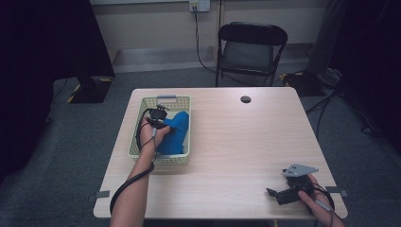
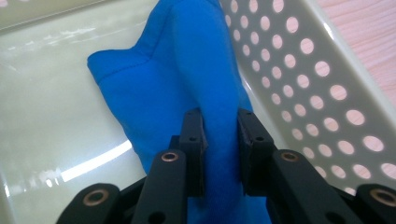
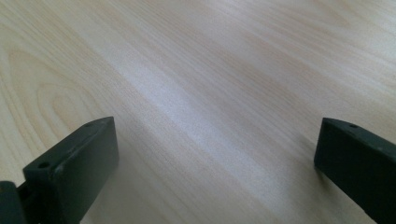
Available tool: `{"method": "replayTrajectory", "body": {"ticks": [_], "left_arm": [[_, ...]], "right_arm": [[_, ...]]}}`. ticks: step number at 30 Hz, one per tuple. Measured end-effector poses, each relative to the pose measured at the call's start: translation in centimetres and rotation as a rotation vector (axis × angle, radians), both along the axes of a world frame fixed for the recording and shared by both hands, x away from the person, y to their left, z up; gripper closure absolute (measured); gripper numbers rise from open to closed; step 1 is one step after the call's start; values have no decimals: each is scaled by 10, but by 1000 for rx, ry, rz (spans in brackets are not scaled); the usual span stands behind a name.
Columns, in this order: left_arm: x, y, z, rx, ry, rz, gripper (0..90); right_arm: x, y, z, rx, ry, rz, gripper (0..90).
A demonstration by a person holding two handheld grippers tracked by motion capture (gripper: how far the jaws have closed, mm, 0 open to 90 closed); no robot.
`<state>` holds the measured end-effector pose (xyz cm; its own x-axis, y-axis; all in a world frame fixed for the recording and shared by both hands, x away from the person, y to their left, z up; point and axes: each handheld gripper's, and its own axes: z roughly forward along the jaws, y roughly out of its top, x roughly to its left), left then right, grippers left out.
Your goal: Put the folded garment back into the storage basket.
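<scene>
A blue cloth (image 1: 176,132) lies in a pale green perforated basket (image 1: 137,142) on the left of the table. My left gripper (image 1: 163,124) reaches down into the basket. In the left gripper view its jaws pinch a raised fold of the blue cloth (image 2: 187,79), with my left gripper (image 2: 220,140) shut on it. My right gripper (image 1: 274,194) rests low over the table near the front right corner. In the right gripper view my right gripper (image 3: 215,154) stands wide open over bare wood, with nothing between its jaws.
The wooden table (image 1: 236,142) has a dark round hole (image 1: 245,99) near its far edge. A black folding chair (image 1: 250,47) stands behind the table. The basket's holed wall (image 2: 317,93) rises close on the right of the left gripper.
</scene>
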<state>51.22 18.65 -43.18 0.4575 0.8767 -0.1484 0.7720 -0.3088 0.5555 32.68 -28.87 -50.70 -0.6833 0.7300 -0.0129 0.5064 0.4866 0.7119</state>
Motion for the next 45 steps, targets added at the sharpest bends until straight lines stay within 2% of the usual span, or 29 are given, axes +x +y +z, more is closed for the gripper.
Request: {"method": "replayTrajectory", "body": {"ticks": [8,14,21,30,39,45], "left_arm": [[4,1,-5,19,35,-25,727],[4,0,-9,22,46,-40,711],[6,0,-15,50,47,-66,689],[7,-1,-24,95,69,-95,618],[9,-2,-30,102,84,-93,560],[10,-1,-33,88,90,-87,450]], "right_arm": [[0,0,0,0,0,0,0],[0,0,0,0,0,0,0],[0,0,0,0,0,0,0],[0,0,0,0,0,0,0],[0,0,0,0,0,0,0],[0,0,0,0,0,0,0]]}}
